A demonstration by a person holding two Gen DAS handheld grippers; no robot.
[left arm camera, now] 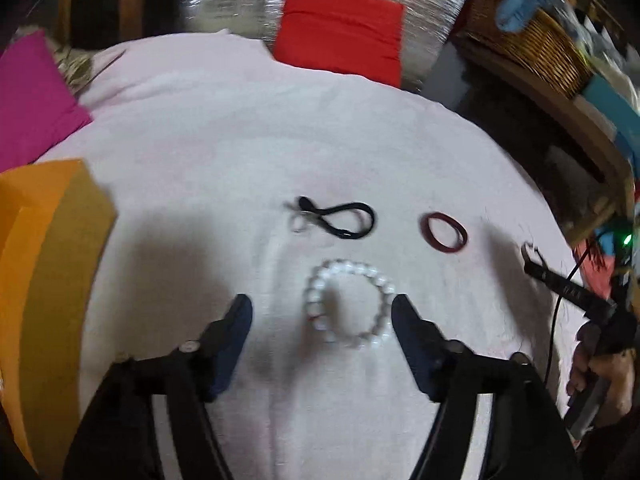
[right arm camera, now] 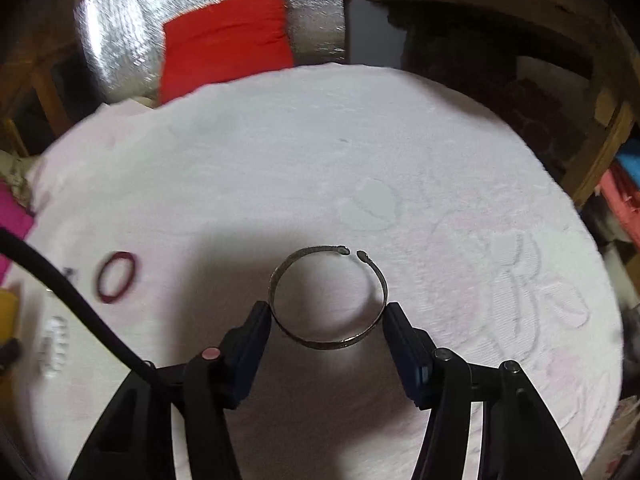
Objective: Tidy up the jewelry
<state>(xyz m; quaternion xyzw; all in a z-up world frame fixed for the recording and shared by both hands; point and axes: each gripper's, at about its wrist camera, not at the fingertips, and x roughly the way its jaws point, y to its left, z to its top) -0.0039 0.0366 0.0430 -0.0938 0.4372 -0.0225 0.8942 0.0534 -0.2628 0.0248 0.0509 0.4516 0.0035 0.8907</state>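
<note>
Four pieces of jewelry are being shown spread on the pale pink towel-covered table (left arm camera: 200,128). A white beaded bracelet (left arm camera: 349,304) is lying flat between the wide-open fingers of the left gripper (left arm camera: 322,314), untouched. A knotted black cord bracelet (left arm camera: 338,219) and a dark red bangle (left arm camera: 443,230) are lying beyond it, apart. An open-ended silver metal cuff bracelet (right arm camera: 329,298) is being gripped by the right gripper (right arm camera: 327,318), apparently just above the cloth. The sorting is being judged as unfinished.
</note>
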